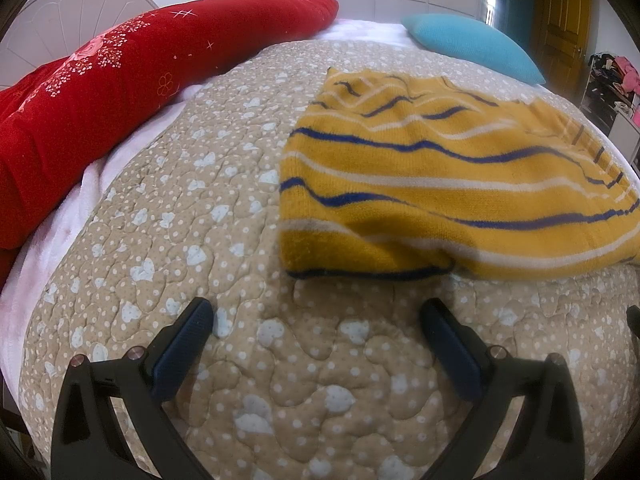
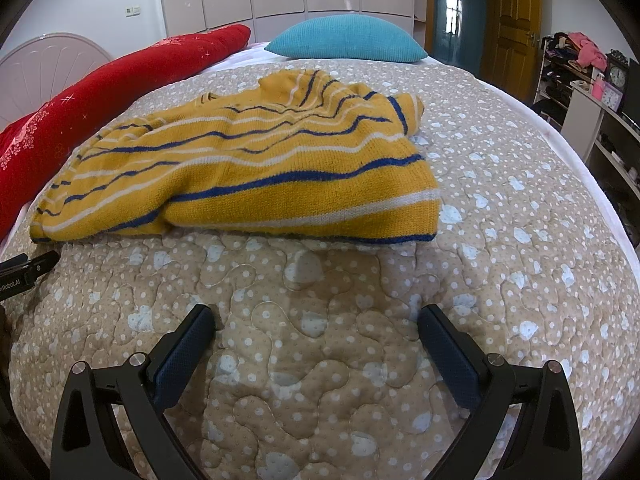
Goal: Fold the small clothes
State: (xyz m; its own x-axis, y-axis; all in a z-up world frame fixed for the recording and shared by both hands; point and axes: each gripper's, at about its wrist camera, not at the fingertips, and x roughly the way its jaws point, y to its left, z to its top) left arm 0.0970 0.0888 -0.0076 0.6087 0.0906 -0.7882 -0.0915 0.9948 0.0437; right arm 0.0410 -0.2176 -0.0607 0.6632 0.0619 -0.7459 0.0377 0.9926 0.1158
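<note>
Quilted bedspread (image 2: 320, 360) carries the striped sweater (image 2: 248, 172) at twelve o'clock (spread for folding), left gripper (image 1: 316, 320) and right gripper (image 2: 316, 320) spread wide, empty.

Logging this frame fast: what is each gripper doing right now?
Left gripper: open, holding nothing, over the quilt short of the sweater.
Right gripper: open, holding nothing.

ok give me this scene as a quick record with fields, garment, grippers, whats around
garment: yellow striped sweater, lying rumpled on the quilt, partly folded over itself
left gripper: open, holding nothing, short of the sweater's near hem
right gripper: open, holding nothing, also short of the hem
behind the sweater: red blanket, blue pillow
far side: headboard, wooden door
</note>
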